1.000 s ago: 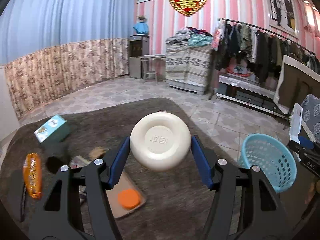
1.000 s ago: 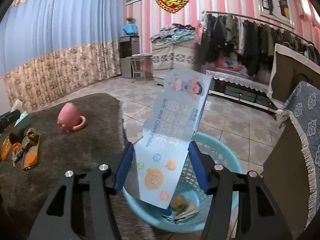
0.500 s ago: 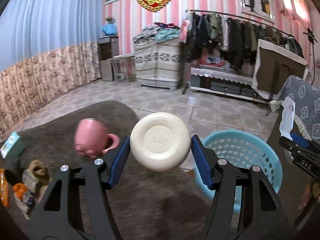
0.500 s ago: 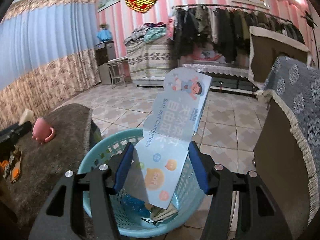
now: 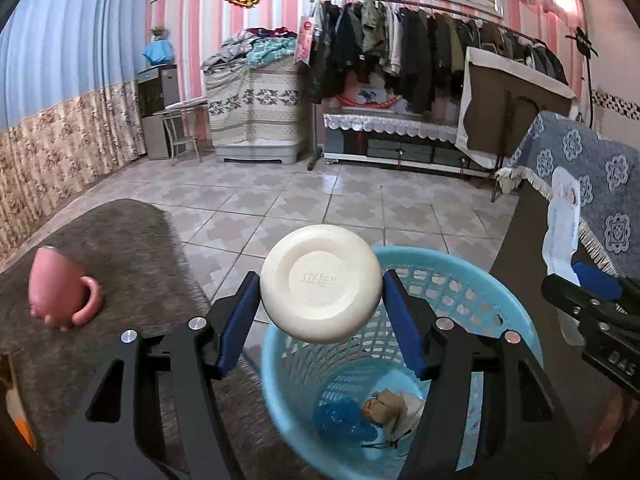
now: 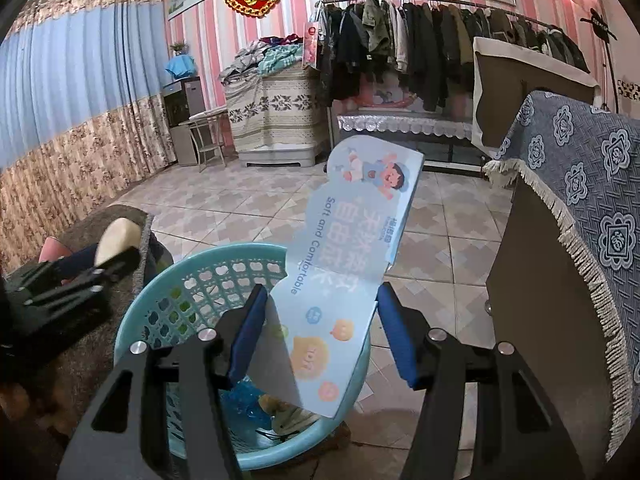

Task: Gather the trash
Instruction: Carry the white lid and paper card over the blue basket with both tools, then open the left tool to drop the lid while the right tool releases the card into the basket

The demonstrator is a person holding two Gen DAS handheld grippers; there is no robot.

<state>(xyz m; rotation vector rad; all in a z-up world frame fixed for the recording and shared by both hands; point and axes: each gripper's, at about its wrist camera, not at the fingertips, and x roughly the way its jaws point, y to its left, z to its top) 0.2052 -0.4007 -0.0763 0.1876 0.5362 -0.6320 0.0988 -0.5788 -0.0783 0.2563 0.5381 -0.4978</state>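
Your left gripper clamps the white round container; the blue basket mouth sits directly below and ahead. Your right gripper pinches the blue card, also over the basket. Both are ready to release.

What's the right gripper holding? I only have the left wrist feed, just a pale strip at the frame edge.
Observer: A light blue printed card sleeve, "Soft and Comfortable" on it, clamped in the right gripper.
Operator: Is it over the bin?
Observer: Its lower end hangs over the blue basket.
Operator: How does my left gripper look from there?
Observer: The left gripper shows side-on beside the basket's rim, over the grey table's edge, with the cream disc in it.
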